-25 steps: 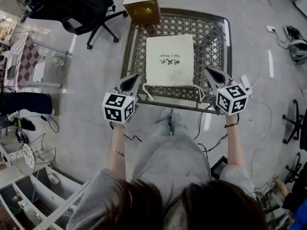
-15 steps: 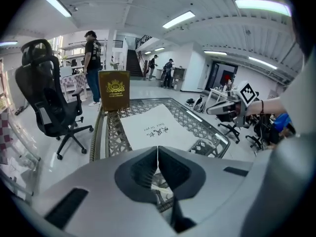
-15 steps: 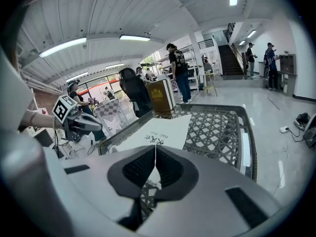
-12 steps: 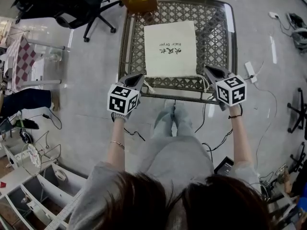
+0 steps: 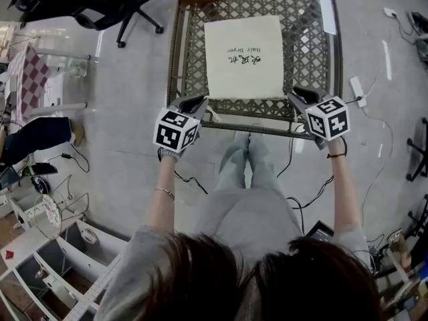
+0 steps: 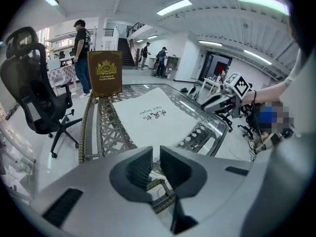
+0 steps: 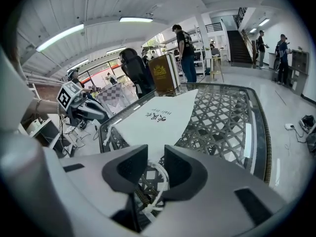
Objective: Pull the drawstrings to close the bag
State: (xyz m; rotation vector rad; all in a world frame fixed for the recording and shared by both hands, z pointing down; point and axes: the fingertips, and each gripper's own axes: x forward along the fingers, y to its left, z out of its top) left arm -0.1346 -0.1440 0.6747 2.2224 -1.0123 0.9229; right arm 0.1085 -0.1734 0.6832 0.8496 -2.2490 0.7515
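Bag (image 5: 243, 57) lay flat on lattice table (image 5: 304, 19). Left gripper (image 5: 200, 101) sat at its near-left corner, jaws almost together, empty. Right gripper (image 5: 295, 93) jaws had just been opening, drawstring (image 7: 159, 172) loose between them.

Bag (image 5: 243, 55): cream cloth, small dark print in the middle. Drawstring (image 7: 157, 174): white twisted cord. Table (image 5: 194, 65): clear glass top over a bronze diamond lattice, darker bronze rim. Book (image 6: 104, 72): brown cover, gold crest and lettering. Chair (image 6: 34, 98): black. Floor (image 5: 127, 99): pale grey, glossy. Cloth (image 5: 28, 79): red-and-white check. Sleeve (image 5: 130, 273): light grey. Wristband (image 5: 336, 156): black.
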